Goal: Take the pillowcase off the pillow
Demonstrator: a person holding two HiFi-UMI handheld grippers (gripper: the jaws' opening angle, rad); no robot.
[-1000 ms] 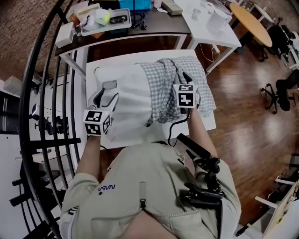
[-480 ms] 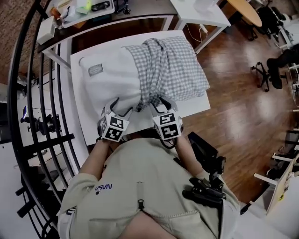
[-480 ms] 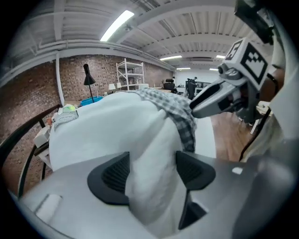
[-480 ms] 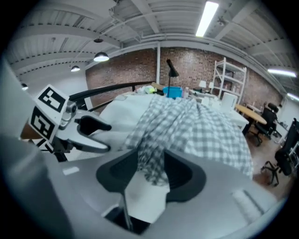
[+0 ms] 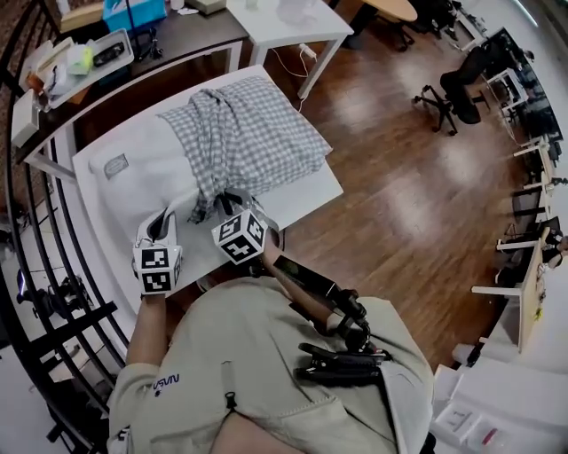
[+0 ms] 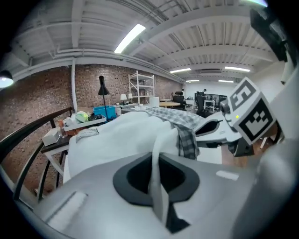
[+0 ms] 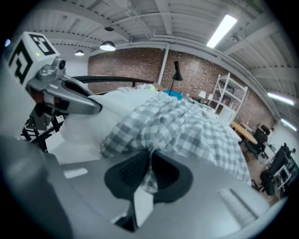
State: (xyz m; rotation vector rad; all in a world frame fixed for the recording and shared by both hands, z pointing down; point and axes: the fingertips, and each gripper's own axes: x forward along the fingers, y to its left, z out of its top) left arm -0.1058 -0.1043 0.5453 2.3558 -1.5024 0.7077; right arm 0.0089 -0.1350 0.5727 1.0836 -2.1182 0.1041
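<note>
Both jaws just closed — left gripper [image 6: 155,156] on pillow [image 6: 122,136], right gripper [image 7: 149,161] on pillowcase [image 7: 189,125]

One white table [image 5: 306,199] carries one white pillow [image 5: 133,182] and one checked pillowcase [image 5: 253,133]. At its near edge are two grippers: the left gripper [image 5: 170,215] and the right gripper [image 5: 232,200]. Beyond that table stand one dark desk [image 5: 191,37], one second white table [image 5: 266,18] and one round wooden table [image 5: 390,9]. To its right, one black office chair [image 5: 448,93] shows clearly.
</note>
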